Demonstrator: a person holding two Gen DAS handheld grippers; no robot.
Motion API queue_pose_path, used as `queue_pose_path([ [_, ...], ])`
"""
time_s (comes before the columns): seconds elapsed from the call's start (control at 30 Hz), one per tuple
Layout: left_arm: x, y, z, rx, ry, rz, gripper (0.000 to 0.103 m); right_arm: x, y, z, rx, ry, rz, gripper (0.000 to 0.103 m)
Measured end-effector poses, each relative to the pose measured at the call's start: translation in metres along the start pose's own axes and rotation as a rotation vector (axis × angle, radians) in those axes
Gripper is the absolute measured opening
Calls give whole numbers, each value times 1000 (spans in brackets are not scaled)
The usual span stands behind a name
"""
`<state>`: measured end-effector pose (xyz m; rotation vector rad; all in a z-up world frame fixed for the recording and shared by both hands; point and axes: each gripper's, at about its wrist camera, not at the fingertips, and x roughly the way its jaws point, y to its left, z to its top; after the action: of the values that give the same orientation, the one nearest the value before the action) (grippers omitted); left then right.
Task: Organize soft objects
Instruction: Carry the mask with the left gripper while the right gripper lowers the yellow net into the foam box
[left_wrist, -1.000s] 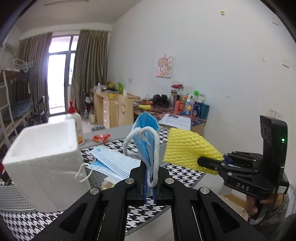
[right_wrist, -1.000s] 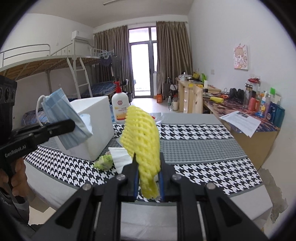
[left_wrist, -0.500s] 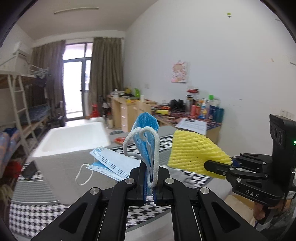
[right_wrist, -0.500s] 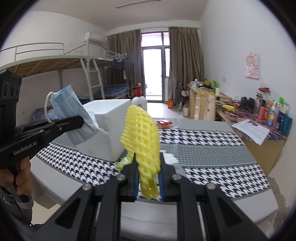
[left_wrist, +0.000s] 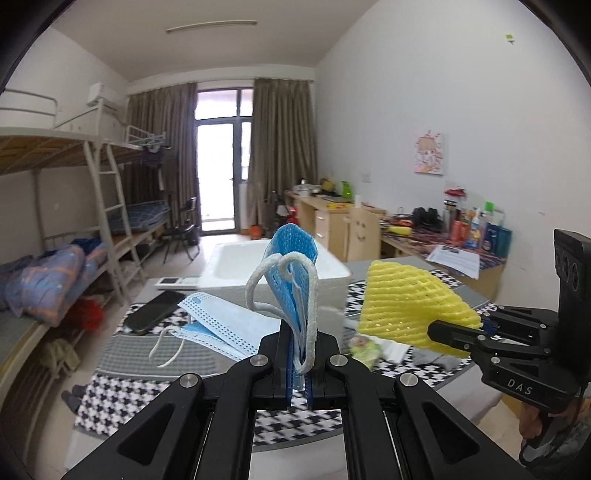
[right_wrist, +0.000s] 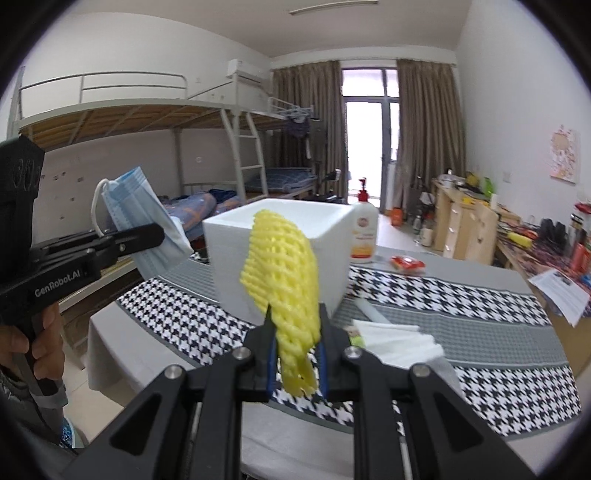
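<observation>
- Left wrist view: left gripper clamped tight on one blue face mask.
- Right gripper pinches one yellow foam net, jaws slightly apart.
- One white foam box on the table.

I can read "DAS" on the side of my right tongs and "GenRobot.AI" on the side of my left tongs.

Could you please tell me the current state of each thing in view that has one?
Left claw: shut on the blue face mask, held in the air.
Right claw: shut on the yellow foam net, held in the air.
White foam box: open-topped, upright on the table.
Pump bottle: upright behind the box.
</observation>
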<state>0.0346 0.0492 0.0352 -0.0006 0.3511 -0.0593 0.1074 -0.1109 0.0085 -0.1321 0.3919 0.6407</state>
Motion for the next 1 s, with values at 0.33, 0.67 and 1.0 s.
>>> queue_pose_path([
  [0.33, 5, 15, -2, -12, 23, 11, 4, 10, 12, 10, -25, 11, 31, 21],
  [0.67, 17, 25, 16, -5, 28, 27, 4, 25, 11, 36, -54, 27, 37, 21],
  [1.0, 31, 28, 41, -1, 25, 23, 4, 36, 6, 66, -71, 14, 41, 21],
])
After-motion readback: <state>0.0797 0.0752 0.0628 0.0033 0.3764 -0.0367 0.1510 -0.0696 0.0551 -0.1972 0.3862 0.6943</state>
